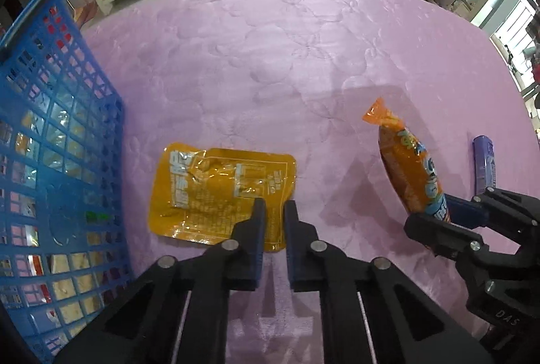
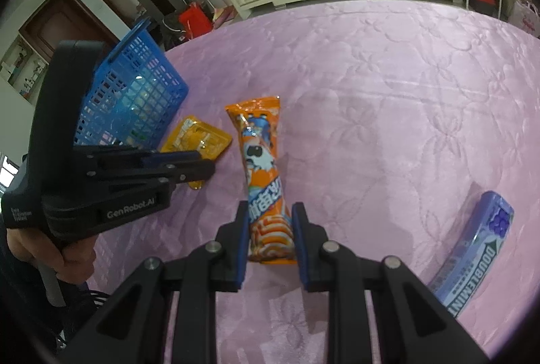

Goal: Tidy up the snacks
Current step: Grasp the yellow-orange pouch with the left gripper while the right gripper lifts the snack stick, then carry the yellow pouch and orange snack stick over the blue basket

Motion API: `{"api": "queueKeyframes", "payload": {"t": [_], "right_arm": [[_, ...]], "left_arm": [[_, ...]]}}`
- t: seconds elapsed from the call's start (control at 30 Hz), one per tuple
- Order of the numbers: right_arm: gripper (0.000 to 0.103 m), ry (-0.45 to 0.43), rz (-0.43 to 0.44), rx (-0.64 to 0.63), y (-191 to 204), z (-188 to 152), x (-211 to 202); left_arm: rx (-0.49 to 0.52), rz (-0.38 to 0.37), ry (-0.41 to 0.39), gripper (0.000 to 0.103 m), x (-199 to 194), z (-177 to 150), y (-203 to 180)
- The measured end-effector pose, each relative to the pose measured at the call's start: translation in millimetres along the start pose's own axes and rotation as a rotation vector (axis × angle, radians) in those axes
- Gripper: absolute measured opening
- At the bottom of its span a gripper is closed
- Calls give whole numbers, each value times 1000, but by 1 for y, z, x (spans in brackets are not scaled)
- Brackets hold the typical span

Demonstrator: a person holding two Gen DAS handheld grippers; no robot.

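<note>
Orange snack tube [image 2: 266, 181] is lying on the pink bed cover [image 2: 388, 100], its near end sitting clamped between the jaws of the right hand-held gripper [image 2: 270, 222]; looks light, soft and crinkly, so gripping mid-body beats pinching the slick sealed end. Yellow pouch [image 1: 216, 188], flat, limp and glossy, is lying just beside the blue basket [image 1: 57, 161], the left hand-held gripper [image 1: 273, 215] nipping its near edge, jaws almost together. Purple gum pack [image 2: 479, 249] is waiting well apart.
</note>
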State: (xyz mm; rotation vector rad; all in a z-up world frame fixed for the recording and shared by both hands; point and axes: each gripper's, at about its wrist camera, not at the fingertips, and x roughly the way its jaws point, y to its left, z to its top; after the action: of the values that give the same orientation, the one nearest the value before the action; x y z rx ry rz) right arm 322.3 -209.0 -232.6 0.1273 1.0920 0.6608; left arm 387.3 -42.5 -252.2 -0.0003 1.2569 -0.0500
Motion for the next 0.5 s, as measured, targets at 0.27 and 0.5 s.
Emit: {"api": "queueKeyframes", "payload": {"t": [0.27,0.5], "right_arm": [[28,7,-16,10,-2,-3,-9],[28,18,-52,-3,17,-4,-26]], "left_arm": [[-65,-73,-26,3,-12,-12,10],[-47,-117,-105,3,-50,-25,8]]}}
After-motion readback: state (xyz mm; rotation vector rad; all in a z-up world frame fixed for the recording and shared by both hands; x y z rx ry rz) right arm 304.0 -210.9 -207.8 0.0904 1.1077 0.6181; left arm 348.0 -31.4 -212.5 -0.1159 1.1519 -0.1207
